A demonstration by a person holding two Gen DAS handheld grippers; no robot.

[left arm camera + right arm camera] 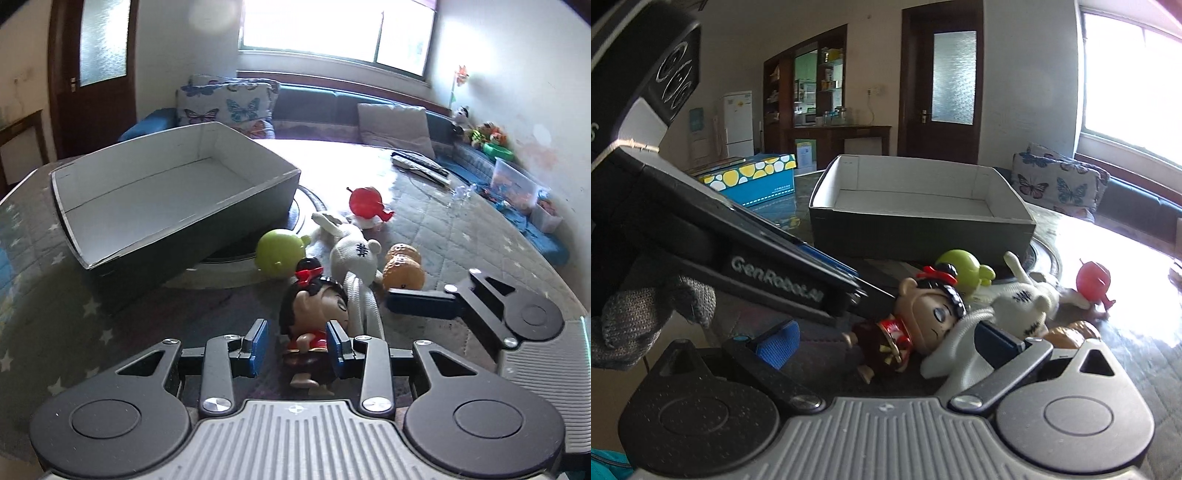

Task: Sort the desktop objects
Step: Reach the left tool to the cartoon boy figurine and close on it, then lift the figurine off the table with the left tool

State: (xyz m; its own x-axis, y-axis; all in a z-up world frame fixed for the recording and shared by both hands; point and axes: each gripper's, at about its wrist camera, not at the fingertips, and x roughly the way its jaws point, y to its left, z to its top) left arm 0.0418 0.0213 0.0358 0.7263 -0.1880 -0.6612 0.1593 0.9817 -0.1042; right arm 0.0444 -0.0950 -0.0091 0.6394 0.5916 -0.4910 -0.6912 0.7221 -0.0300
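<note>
In the left wrist view, the upper left of the frame holds an open cardboard box (155, 195) with dark outer walls and a pale, bare floor, standing on the quilted tabletop (66, 295). Just right of its near corner lies a green round toy (279, 254), and below it, at centre, a doll figurine (314, 314) with black hair and a red bow lies on its back. The left gripper (297, 345) sits at bottom centre with its blue pads spread to either side of the doll's body; the right pad is close against it, the left pad stands clear, so the jaws are open. Right of the doll lies a white knitted plush (354, 258), with a red round toy (365, 203) above it and an orange toy (402, 269) beside it. At the right edge, the right gripper (886, 341) reaches in; in its own view its fingers stand wide apart around the doll and plush, gripping nothing.
</note>
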